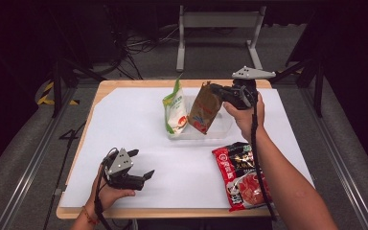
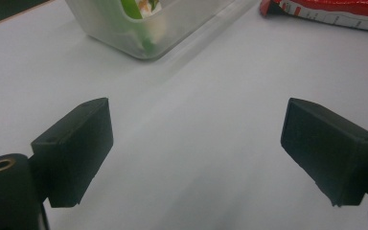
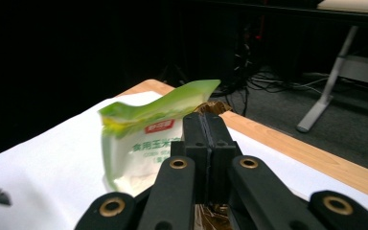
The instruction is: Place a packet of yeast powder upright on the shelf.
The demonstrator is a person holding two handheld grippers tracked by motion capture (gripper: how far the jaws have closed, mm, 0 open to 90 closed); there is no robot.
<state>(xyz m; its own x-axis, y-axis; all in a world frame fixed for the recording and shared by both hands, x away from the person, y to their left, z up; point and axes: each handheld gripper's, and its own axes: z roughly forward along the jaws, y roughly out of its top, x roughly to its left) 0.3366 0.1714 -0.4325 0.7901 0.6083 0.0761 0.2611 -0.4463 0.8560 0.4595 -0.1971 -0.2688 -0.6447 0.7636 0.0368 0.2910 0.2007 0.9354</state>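
Brown and crinkled, the packet (image 1: pixel 204 108) is hanging tilted at the upper middle of the high view, its top edge pinched by the right gripper (image 1: pixel 214 88), whose fingers are pressing together on it. The packet's lower end is dipping into the clear plastic tub (image 1: pixel 223 127), which is sitting on the white-covered worktop (image 1: pixel 139 120) just right of centre. A green and white pouch (image 1: pixel 174 109) is standing in the tub's left end, leaning close beside the brown packet; whether the two are touching is hard to tell. In the right gripper view the two black fingers are lying flush against each other at centre frame, a scrap of brown foil (image 3: pixel 214 106) peeking above their tips, with the green and white pouch (image 3: pixel 143 139) just beyond them to the left.

At the lower left of the high view the left gripper (image 1: pixel 143 165) is being held low over the worktop, well apart from the tub, its fingers standing wide apart with nothing between them. The left gripper view is showing those fingers spread at the left and right of the frame over bare white surface, the tub's corner (image 2: pixel 139 40) at the top.

A red packet (image 1: pixel 242 175) is lying flat at the lower right of the high view, near the worktop's front edge, beneath the person's right forearm.
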